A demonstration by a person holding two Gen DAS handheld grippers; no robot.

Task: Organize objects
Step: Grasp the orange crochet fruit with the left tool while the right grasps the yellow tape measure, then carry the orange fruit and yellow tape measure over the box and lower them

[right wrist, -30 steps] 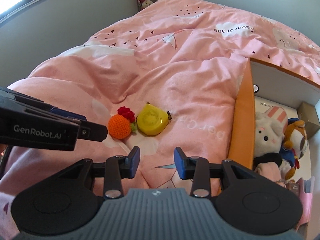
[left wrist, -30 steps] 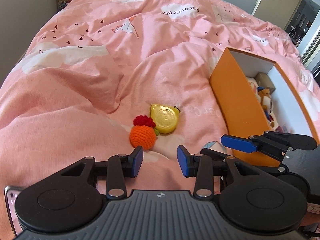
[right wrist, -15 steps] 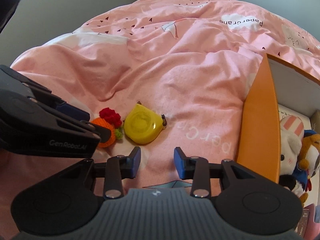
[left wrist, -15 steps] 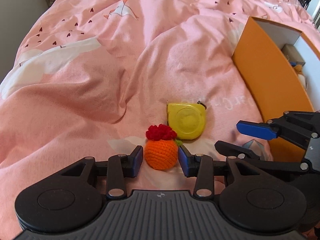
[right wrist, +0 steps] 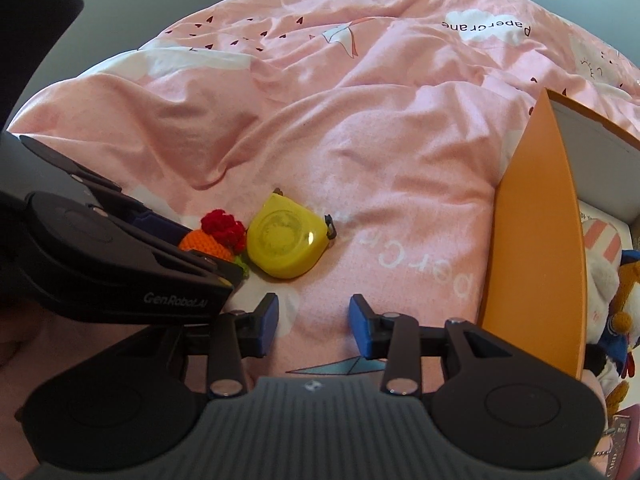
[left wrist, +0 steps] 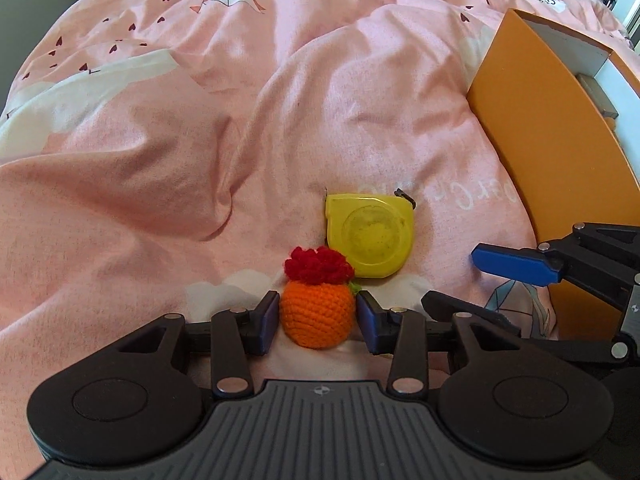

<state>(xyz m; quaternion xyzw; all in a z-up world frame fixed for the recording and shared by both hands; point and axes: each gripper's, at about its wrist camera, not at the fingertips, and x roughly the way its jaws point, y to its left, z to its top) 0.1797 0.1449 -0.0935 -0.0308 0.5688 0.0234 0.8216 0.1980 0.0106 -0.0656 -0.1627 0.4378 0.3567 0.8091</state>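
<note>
Two small things lie on the rumpled pink bed quilt (left wrist: 168, 168) near the middle of both views: an orange crocheted ball with a red tuft (left wrist: 317, 312) and, touching its far side, a yellow plastic tape-measure case (left wrist: 370, 236). The left claw (left wrist: 317, 318) brackets the ball, its blue pads just beside each flank; whether they press yet is too close to call. The right claw (right wrist: 313, 324) hangs released over bare quilt, nothing between its pads. Judging by this, the pickup is in hand; next comes a firm squeeze, a lift, then a carry to the orange-walled cardboard box (left wrist: 540, 128) at right. That box is cut off by the frame, and the left claw's body hides most of the ball in the right view.
</note>
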